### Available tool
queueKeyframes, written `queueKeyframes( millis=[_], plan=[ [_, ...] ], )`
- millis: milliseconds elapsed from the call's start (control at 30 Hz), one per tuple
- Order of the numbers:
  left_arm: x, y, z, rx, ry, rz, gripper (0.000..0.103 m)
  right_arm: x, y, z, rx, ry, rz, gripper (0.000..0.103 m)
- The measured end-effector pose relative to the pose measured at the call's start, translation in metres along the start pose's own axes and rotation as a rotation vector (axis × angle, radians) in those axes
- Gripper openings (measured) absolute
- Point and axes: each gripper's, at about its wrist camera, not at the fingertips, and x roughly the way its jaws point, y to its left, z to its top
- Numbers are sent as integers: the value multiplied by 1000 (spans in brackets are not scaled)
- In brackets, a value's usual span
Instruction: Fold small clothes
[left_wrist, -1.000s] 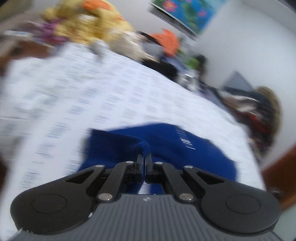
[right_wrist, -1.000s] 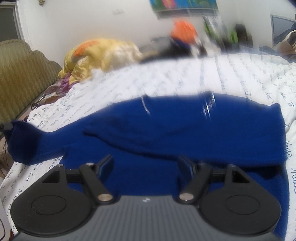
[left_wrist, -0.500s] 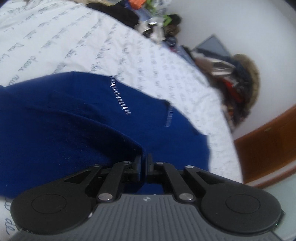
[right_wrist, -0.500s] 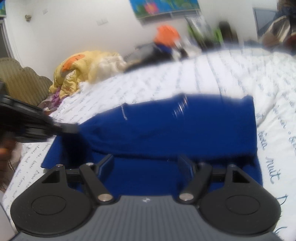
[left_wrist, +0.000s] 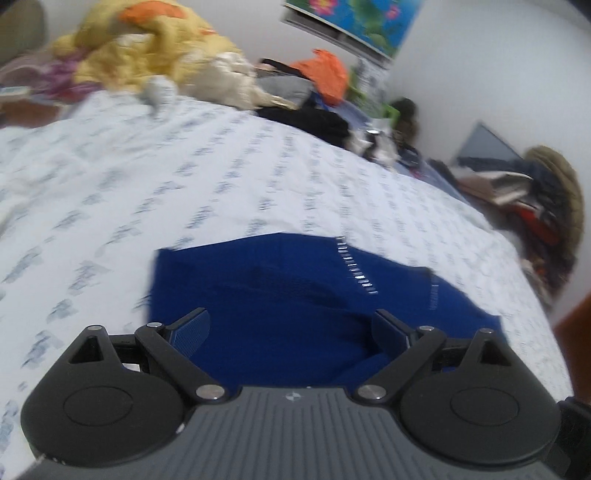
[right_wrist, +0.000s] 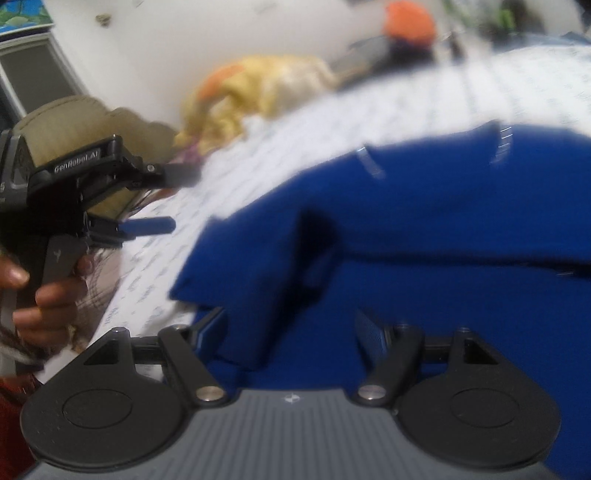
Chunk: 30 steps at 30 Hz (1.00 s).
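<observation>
A dark blue garment (left_wrist: 295, 295) lies on the white printed bedsheet (left_wrist: 184, 184), with one part folded over onto itself (right_wrist: 258, 258). My left gripper (left_wrist: 290, 325) hovers at its near edge. The jaws are opening and stand wide, with no cloth pinched between them. From the right wrist view the left gripper (right_wrist: 173, 199) shows at the left, held by a hand (right_wrist: 48, 295), off the garment's left edge. My right gripper (right_wrist: 290, 325) is open low over the blue cloth, which lies under its fingers but is not gripped.
A yellow blanket heap (left_wrist: 147, 48) and an orange item (left_wrist: 328, 74) lie at the bed's far end, beside dark clothes (left_wrist: 314, 122). A pile of clothing (left_wrist: 535, 206) sits at the right. An olive padded headboard (right_wrist: 85, 122) stands at the left.
The left gripper was shut on a fold of the blue garment, carried it across, then let go and opened wide. The garment now lies folded over. The right gripper stayed open.
</observation>
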Motion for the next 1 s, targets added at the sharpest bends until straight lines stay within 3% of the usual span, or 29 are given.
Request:
queueKeyframes(
  millis=[100, 133, 200, 233, 300, 367, 467, 600, 667, 733, 800, 833, 900, 1000],
  plan=[
    [-1, 9, -9, -27, 5, 23, 93, 23, 7, 1, 20, 38, 64, 74],
    [0, 12, -10, -34, 10, 25, 93, 28, 9, 1, 23, 46, 73, 68],
    [1, 15, -13, -33, 18, 38, 93, 35, 14, 1, 13, 68, 62, 13],
    [5, 14, -15, -27, 18, 50, 92, 36, 14, 2, 26, 78, 66, 7],
    [5, 12, -17, -4, 11, 71, 92, 26, 7, 2, 35, 60, 88, 6],
    [5, 7, -20, 24, 6, 86, 92, 10, 3, 7, 0, 28, 48, 5],
    [9, -3, -24, 59, 13, 86, 93, -25, -13, 25, -61, -38, -49, 5],
    [22, -18, -33, 85, 49, 60, 93, -65, -34, 57, -199, -105, -310, 5],
    [29, -28, -38, 101, 64, 55, 93, -66, -47, 71, -243, -100, -436, 6],
    [33, -35, -44, 125, 69, 48, 93, -56, -60, 77, -274, -92, -632, 12],
    [33, -41, -49, 165, 69, 48, 93, -55, -72, 78, -233, -117, -784, 35],
    [34, -44, -52, 188, 68, 53, 93, -63, -79, 75, -177, -150, -789, 42],
    [35, -48, -55, 220, 70, 66, 93, -86, -95, 65, -10, -230, -652, 70],
    [37, -48, -57, 226, 76, 74, 93, -114, -129, 48, 288, -311, -447, 74]
  ],
)
